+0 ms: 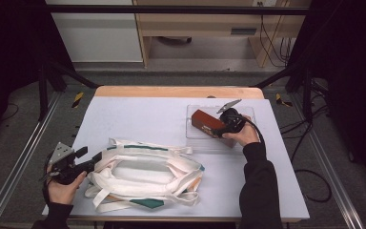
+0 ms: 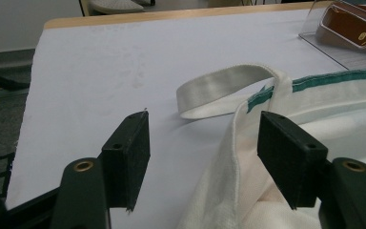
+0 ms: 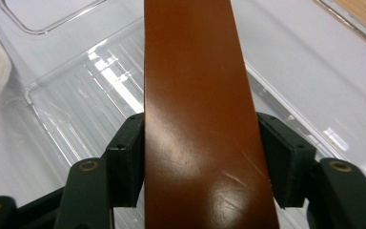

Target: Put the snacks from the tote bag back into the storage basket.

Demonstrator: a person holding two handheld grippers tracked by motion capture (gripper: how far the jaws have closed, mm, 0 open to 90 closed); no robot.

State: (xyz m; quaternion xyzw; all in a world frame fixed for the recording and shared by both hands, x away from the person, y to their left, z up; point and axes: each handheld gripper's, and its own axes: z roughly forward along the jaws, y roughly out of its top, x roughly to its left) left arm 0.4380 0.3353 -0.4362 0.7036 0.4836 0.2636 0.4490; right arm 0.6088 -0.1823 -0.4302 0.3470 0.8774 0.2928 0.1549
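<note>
A white cloth bag (image 1: 143, 172) with green trim lies flat on the near half of the table. My left gripper (image 1: 88, 155) is at the bag's left end, held by a hand. In the left gripper view it (image 2: 202, 143) is open, with the bag's rim (image 2: 238, 143) passing loosely between the jaws and a strap loop (image 2: 219, 86) just beyond. A glossy brown box (image 1: 204, 120) lies in a clear plastic tray (image 1: 194, 110) at the far right. My right gripper (image 1: 218, 131) has its pads against both long sides of the box (image 3: 195, 71) over the tray (image 3: 76, 95).
The table is covered with a white sheet (image 1: 138, 117), and a wooden edge (image 1: 171, 91) shows at the back. Dark frame rails run along both sides. The person's sleeve (image 1: 259, 186) crosses the table's near right corner. Bare sheet stretches between the bag and the far edge.
</note>
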